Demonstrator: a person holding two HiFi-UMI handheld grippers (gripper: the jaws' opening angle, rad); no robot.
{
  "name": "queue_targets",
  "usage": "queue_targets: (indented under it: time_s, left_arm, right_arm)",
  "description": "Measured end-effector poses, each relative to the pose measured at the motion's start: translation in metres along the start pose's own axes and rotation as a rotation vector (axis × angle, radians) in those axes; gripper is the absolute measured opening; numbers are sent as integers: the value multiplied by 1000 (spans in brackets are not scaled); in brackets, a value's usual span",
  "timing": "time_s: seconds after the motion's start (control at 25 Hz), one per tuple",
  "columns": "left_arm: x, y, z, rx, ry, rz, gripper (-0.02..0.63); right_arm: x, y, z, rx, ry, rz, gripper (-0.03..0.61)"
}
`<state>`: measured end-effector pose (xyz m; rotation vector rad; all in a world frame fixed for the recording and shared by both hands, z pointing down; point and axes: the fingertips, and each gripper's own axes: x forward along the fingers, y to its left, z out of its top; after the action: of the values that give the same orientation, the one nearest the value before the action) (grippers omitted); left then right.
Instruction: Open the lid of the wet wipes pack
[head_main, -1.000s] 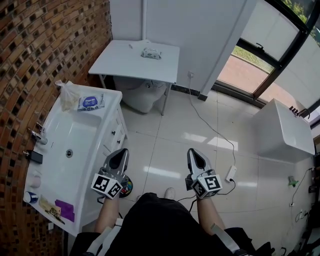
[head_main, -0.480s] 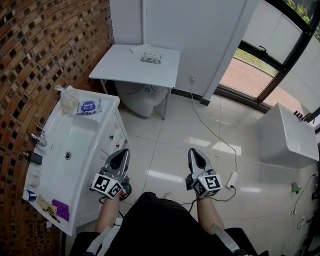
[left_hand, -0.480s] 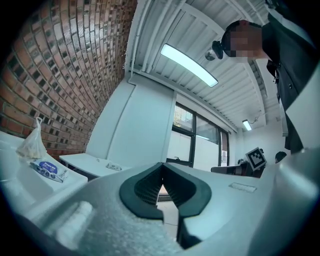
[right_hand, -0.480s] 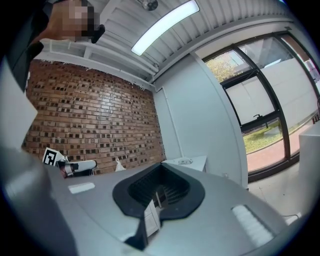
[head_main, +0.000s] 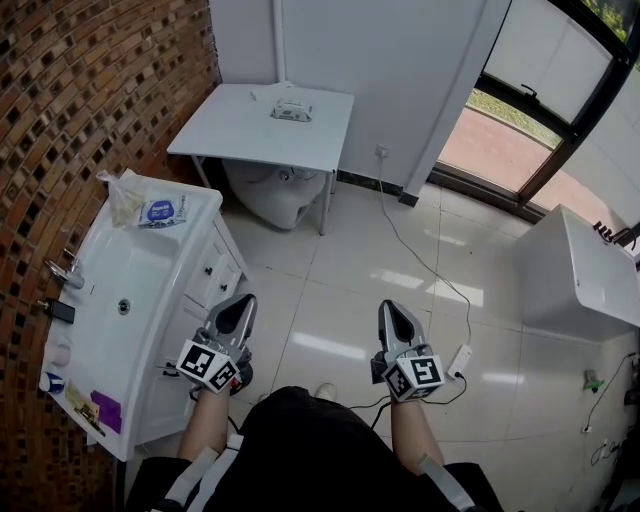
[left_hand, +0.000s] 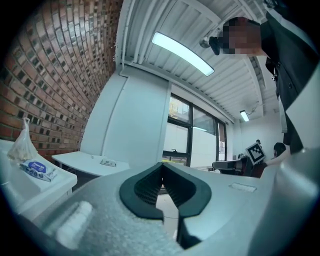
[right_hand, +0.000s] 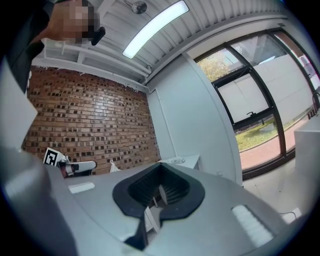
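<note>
The wet wipes pack (head_main: 160, 211), white and blue with its lid down, lies on the far end of the white washbasin (head_main: 140, 330), beside a crumpled plastic bag (head_main: 120, 194). The left gripper view shows the pack (left_hand: 36, 169) at the lower left. My left gripper (head_main: 240, 304) hangs over the floor next to the basin's cabinet, well short of the pack, shut and empty. My right gripper (head_main: 392, 309) is level with it over the tiles, also shut with nothing in it. The pads meet in both gripper views, left (left_hand: 161, 169) and right (right_hand: 160, 172).
A white table (head_main: 240, 135) with a small object (head_main: 291, 110) stands at the back wall, over a toilet (head_main: 275, 190). A faucet (head_main: 55, 272) and small items line the basin's brick-wall side. A power strip (head_main: 459, 360) and cable lie on the floor. A white cabinet (head_main: 585, 270) stands at right.
The washbasin, pack and table have slid a little to the left in the head view as the person moved. Both grippers stay shut, side by side.
</note>
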<state>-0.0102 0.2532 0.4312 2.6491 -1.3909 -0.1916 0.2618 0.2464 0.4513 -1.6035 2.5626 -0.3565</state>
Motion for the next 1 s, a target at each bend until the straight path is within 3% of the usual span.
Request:
queue_targets:
  time_s: [0.4, 1.0]
  left_arm:
    - [14, -27, -32, -30, 82, 5, 0]
    - [94, 39, -15, -62, -15, -7, 0]
  right_arm:
    - [-19, -52, -25, 68, 33, -46, 3]
    - [59, -73, 5, -1, 33, -56, 3]
